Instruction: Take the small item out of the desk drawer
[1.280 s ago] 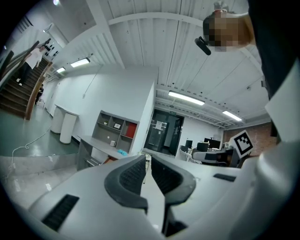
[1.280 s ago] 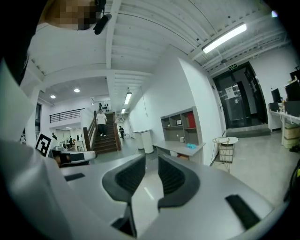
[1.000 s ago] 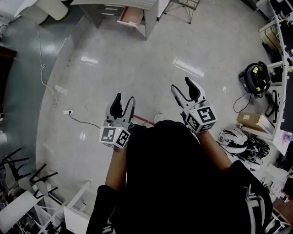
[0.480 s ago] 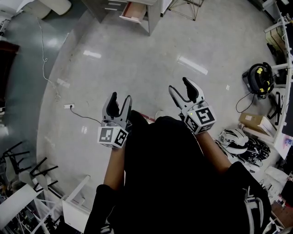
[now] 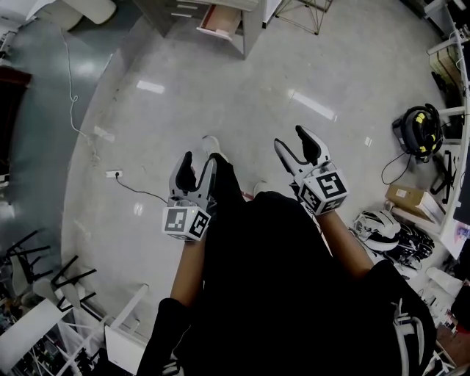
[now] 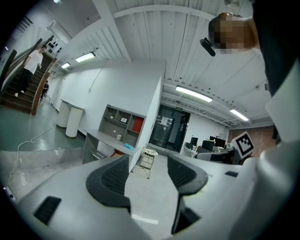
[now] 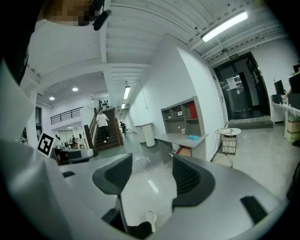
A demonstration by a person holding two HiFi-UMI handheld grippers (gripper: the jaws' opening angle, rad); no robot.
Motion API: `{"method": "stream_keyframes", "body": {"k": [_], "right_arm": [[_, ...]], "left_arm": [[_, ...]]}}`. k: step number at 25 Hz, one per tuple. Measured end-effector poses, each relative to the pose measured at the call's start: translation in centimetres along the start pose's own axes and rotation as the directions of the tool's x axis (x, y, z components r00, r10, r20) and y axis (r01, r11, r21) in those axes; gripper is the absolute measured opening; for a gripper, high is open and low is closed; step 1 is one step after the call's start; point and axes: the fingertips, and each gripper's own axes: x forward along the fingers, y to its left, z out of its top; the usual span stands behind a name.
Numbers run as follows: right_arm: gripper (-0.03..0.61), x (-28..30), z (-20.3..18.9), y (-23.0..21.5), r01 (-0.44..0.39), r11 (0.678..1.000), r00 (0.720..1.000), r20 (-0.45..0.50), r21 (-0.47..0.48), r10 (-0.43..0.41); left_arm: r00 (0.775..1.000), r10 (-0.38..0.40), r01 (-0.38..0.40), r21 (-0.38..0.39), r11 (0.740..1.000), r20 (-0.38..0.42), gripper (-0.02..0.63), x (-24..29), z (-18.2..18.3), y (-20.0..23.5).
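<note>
Floor point(image 5: 242, 95) of polished grey across most of the head view. Far off at its top edge, grey desk point(image 5: 172, 13) against a white wall, well apart from both grippers. Above the desk, open shelf unit point(image 6: 123, 123) with a red panel in one compartment and a small frame in another; other compartments too small to read. To one side of the desk, white cylinders point(image 6: 70, 123) standing together. Just beside the desk on the other side, wire-legged side table point(image 7: 228, 139) with a round white top. Pulled out of the desk front, desk drawer point(image 5: 220, 20), reddish-brown inside; small item not to be made out within it at this range. On the desk top, small blue thing point(image 7: 192, 137). By the right edge of the floor, cardboard box point(image 5: 411, 197), contents unseen, with white helmets point(image 5: 376, 224) near it. Ahead of the body and pointing toward the desk, left gripper point(image 5: 197, 165), jaws just now opening and standing wide apart, nothing between them but distant floor. Alongside, right gripper point(image 5: 297, 147), gaping too and empty, only floor and a white shoe point(image 7: 150, 220) showing through the gap.
</note>
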Motion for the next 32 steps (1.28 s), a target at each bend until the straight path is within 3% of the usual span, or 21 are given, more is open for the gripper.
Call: {"method": "stream_keyframes", "body": {"k": [7, 17, 21, 27, 32], "right_arm": [[0.253, 8.6, 2.3, -1.1, 0.034, 0.999, 0.999, -0.036, 0.014, -0.033], [0.253, 26.1, 9.3, -1.3, 0.010, 0.999, 0.997, -0.076, -0.034, -0.012], [0.253, 33.0, 11.8, -0.6, 0.011, 0.999, 0.997, -0.071, 0.047, -0.008], [0.253, 43.7, 12.6, 1.9, -0.026, 0.998, 0.987, -0.158, 0.051, 0.034], [0.255, 48.7, 14.2, 3.5, -0.026, 0.999, 0.987, -0.161, 0.019, 0.028]], "left_arm": [[0.999, -0.027, 0.026, -0.060, 0.998, -0.016, 0.236, 6.9, 1.9, 7.4], [0.999, 0.004, -0.002, -0.059, 0.998, 0.034, 0.236, 16.9, 10.6, 21.8], [1.000, -0.004, 0.004, -0.058, 0.998, 0.006, 0.236, 20.0, 12.0, 27.0], [1.000, -0.014, 0.013, -0.098, 0.995, -0.013, 0.236, 24.5, 14.3, 36.0], [1.000, -0.005, 0.005, 0.002, 1.000, 0.010, 0.236, 26.5, 17.4, 40.0]]}}
